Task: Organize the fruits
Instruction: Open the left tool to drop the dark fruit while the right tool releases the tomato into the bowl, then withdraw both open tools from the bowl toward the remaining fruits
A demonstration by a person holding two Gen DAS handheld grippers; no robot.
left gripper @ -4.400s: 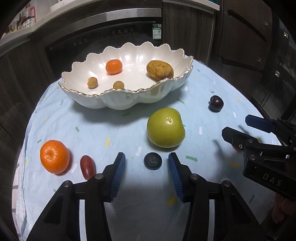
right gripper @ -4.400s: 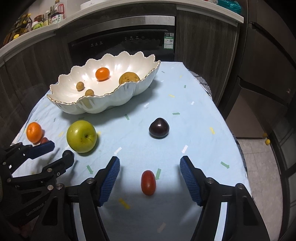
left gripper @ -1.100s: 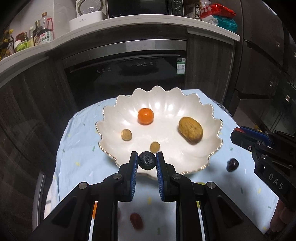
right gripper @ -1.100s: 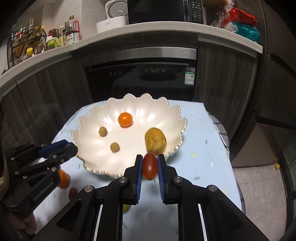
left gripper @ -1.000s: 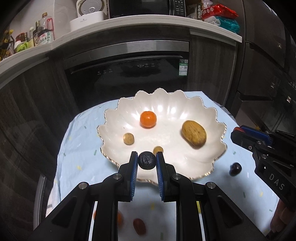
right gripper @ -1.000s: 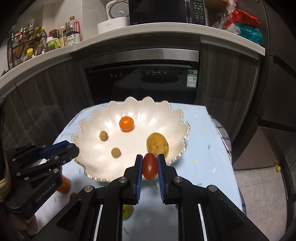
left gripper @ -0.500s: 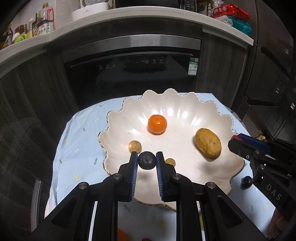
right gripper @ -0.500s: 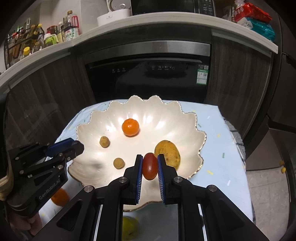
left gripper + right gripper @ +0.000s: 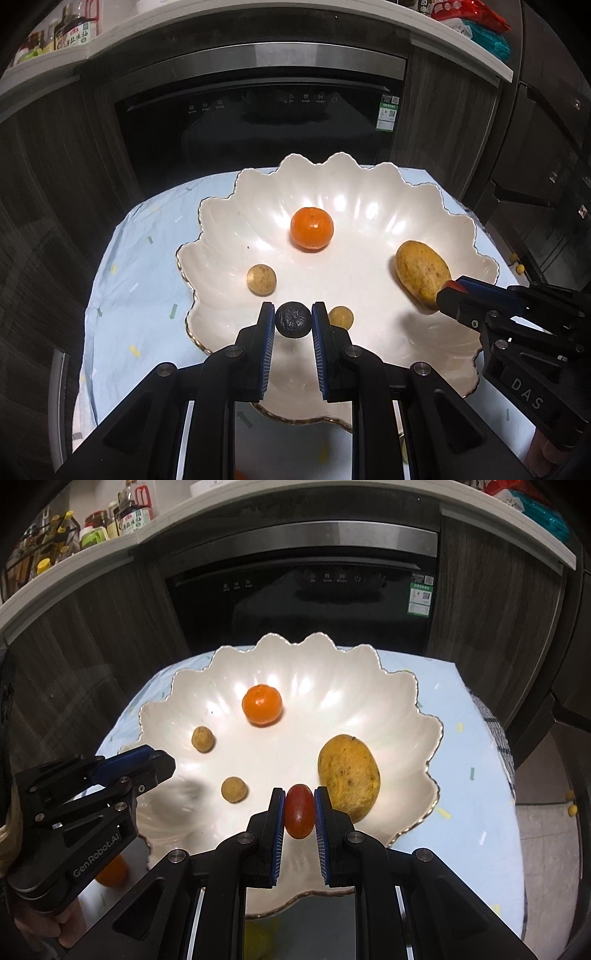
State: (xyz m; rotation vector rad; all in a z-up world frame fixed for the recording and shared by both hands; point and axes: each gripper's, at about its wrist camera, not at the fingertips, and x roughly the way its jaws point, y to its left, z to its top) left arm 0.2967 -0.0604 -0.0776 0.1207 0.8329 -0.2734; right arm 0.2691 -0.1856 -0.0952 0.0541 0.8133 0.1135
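Observation:
My left gripper (image 9: 293,318) is shut on a small wrinkled black fruit (image 9: 293,319) and hangs over the near left part of the white scalloped bowl (image 9: 373,206). My right gripper (image 9: 299,809) is shut on a red oval tomato (image 9: 299,811) over the bowl (image 9: 332,679), just left of the yellow-brown mango (image 9: 349,777). In the bowl lie an orange mandarin (image 9: 312,232), the mango (image 9: 421,273) and two small tan round fruits (image 9: 261,279) (image 9: 341,317). Each gripper shows at the other view's edge: the right gripper (image 9: 448,295), the left gripper (image 9: 162,762).
The bowl stands on a round table with a light blue cloth (image 9: 140,251). Another mandarin (image 9: 110,873) and a green-yellow fruit (image 9: 258,938) lie on the cloth below the bowl's near rim. A dark oven front (image 9: 258,122) and cabinets stand behind the table.
Both grippers have moved forward and a little lower over the bowl, each still holding its fruit. The bowl now looks larger and fills the middle of both views.

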